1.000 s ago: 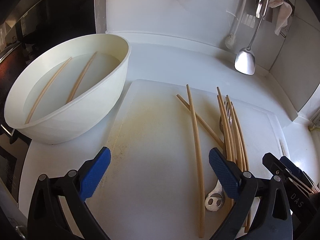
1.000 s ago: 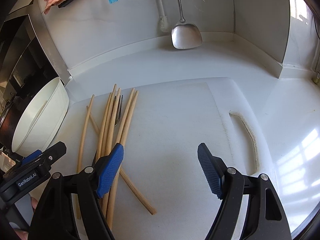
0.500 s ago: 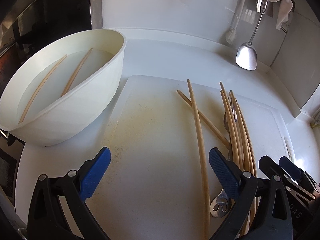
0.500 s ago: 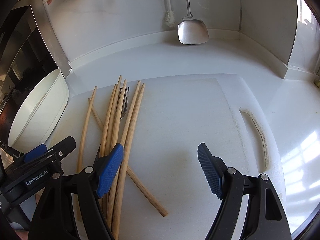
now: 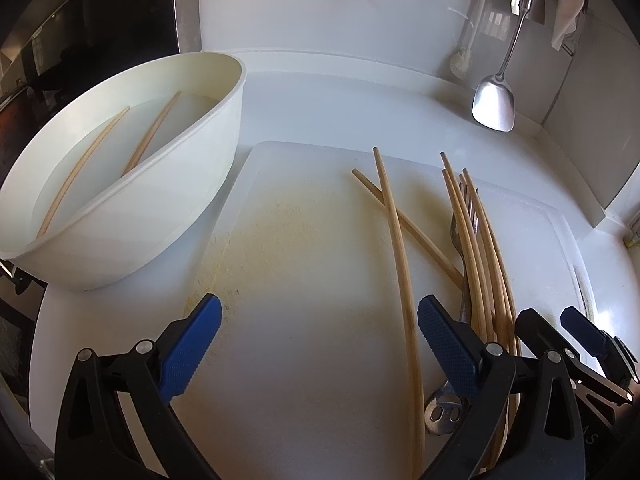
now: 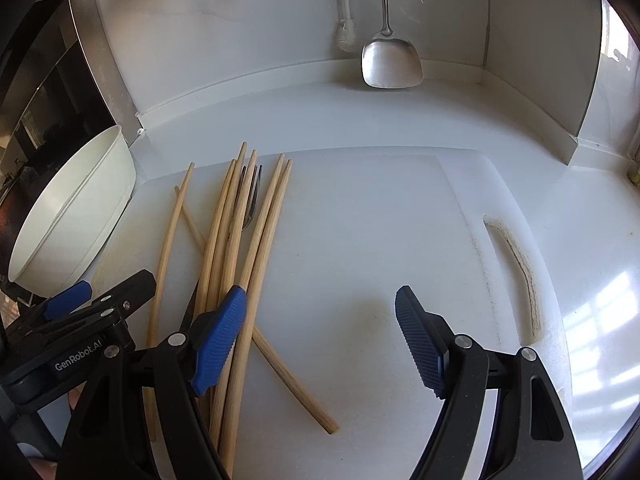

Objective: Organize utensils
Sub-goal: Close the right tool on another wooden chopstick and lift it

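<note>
Several wooden chopsticks (image 5: 476,240) lie on a white cutting board (image 5: 312,280), bunched over a metal fork (image 5: 460,236); one chopstick (image 5: 400,264) lies apart to their left, crossing another. They also show in the right wrist view (image 6: 240,240) with the fork (image 6: 250,200). A white bowl (image 5: 120,240) at the left holds two chopsticks (image 5: 152,132). My left gripper (image 5: 320,348) is open and empty over the board's near part. My right gripper (image 6: 320,340) is open and empty, its left finger (image 6: 220,340) above the chopstick bunch.
A steel spatula (image 6: 390,60) and a white brush (image 6: 346,36) hang on the back wall. A cloth (image 5: 564,8) hangs at the upper right. The bowl (image 6: 72,216) stands left of the board. A dark appliance (image 5: 80,32) borders the counter's left.
Both grippers have drawn back a little toward me and tilted down; the chopsticks, fork and bowl have not moved. Both stay open.
</note>
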